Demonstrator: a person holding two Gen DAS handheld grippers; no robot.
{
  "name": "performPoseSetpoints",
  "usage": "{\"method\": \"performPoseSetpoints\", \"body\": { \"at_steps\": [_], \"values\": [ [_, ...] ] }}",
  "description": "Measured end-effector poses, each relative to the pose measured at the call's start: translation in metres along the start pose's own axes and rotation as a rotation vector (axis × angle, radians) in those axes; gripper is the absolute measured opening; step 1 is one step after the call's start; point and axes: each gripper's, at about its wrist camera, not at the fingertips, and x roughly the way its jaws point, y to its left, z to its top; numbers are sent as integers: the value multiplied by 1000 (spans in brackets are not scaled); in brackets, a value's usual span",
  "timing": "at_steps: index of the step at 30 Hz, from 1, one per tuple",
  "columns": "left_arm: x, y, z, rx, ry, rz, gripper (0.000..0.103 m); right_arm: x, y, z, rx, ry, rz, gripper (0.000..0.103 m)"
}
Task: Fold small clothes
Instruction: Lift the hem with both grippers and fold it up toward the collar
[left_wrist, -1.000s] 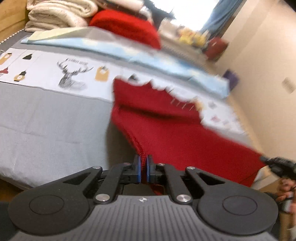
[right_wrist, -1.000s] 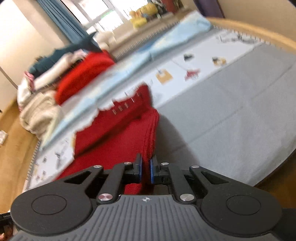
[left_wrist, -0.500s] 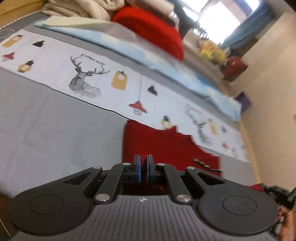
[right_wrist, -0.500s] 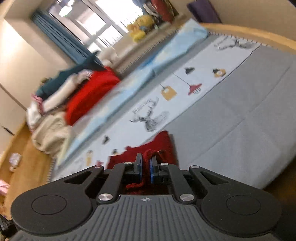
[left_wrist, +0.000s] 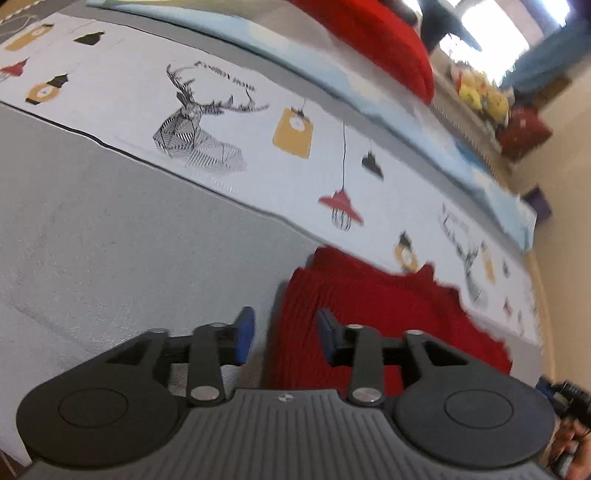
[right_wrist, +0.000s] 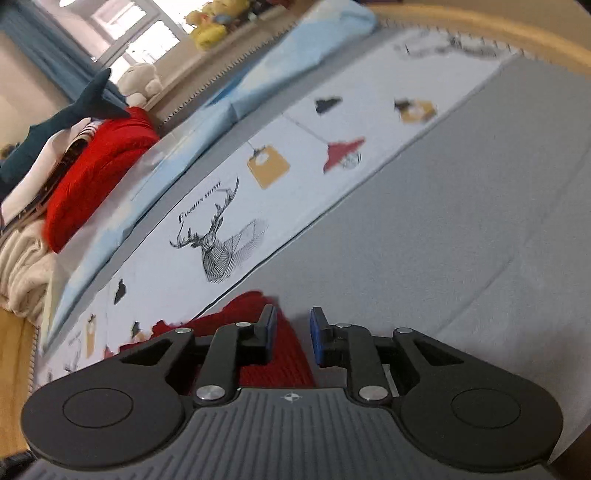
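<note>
A small red knit garment (left_wrist: 373, 306) lies flat on the grey bed cover (left_wrist: 129, 236), its far edge over the printed white strip. My left gripper (left_wrist: 284, 334) is open just above the garment's left edge, holding nothing. In the right wrist view the same red garment (right_wrist: 284, 350) lies under and left of my right gripper (right_wrist: 292, 334), which is open and empty over the garment's right edge.
A white strip with deer and lamp prints (left_wrist: 207, 122) crosses the bed behind the garment. A light blue sheet (right_wrist: 258, 77), a red folded blanket (right_wrist: 96, 173), cream bedding (right_wrist: 22, 273) and soft toys (right_wrist: 210, 26) lie at the far side. The wooden bed rim (right_wrist: 480, 33) curves at right.
Both grippers lowered the red garment onto the bed, then opened and let it go. It hung lifted a second ago and now lies flat.
</note>
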Motion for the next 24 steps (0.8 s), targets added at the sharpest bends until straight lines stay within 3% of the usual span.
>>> {"method": "performPoseSetpoints", "body": {
  "at_steps": [2, 4, 7, 8, 10, 24],
  "values": [
    [9, 3, -7, 15, 33, 13, 45, 9, -5, -8, -35, 40, -16, 28],
    [20, 7, -12, 2, 61, 10, 45, 25, -8, -15, -35, 148, -43, 35],
    [35, 9, -12, -40, 86, 19, 47, 37, -6, -22, -44, 204, -32, 45],
    [36, 8, -10, -52, 73, 7, 51, 41, -4, -25, -59, 221, -42, 49],
    [40, 3, -8, -73, 71, -12, 59, 49, 0, -28, -76, 251, -58, 50],
    [76, -18, -7, -40, 156, 7, 63, 70, 6, -36, -22, 298, -49, 54]
  ]
}}
